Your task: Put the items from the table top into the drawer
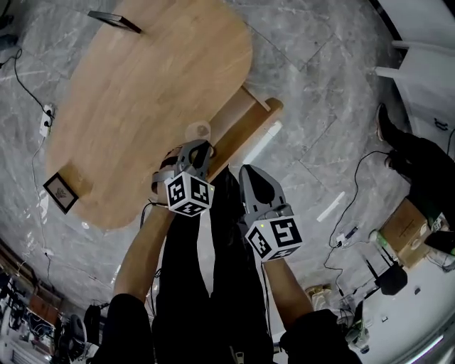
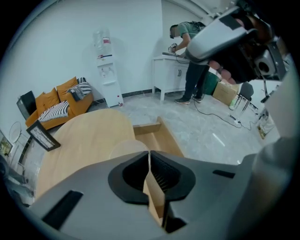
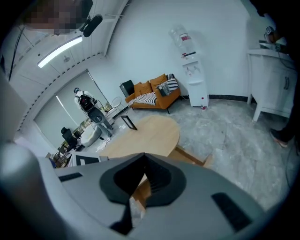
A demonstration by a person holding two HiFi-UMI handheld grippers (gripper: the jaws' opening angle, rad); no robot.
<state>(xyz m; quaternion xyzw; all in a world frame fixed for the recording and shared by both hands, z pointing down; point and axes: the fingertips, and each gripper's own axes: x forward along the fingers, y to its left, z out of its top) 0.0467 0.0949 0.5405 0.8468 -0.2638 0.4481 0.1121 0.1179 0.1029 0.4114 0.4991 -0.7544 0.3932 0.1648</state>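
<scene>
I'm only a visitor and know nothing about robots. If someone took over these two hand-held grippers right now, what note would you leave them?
Left gripper: shut, nothing held, tips close to a pale round disc at the table edge.
Right gripper: shut, nothing held, near the drawer.
On the table: far picture frame, near picture frame, and the disc.
Done: drawer pulled open; nothing shows in its visible part.
Left: all three items go into the drawer.

Matt wooden table (image 1: 142, 92), glossy stone floor (image 1: 320, 92)
</scene>
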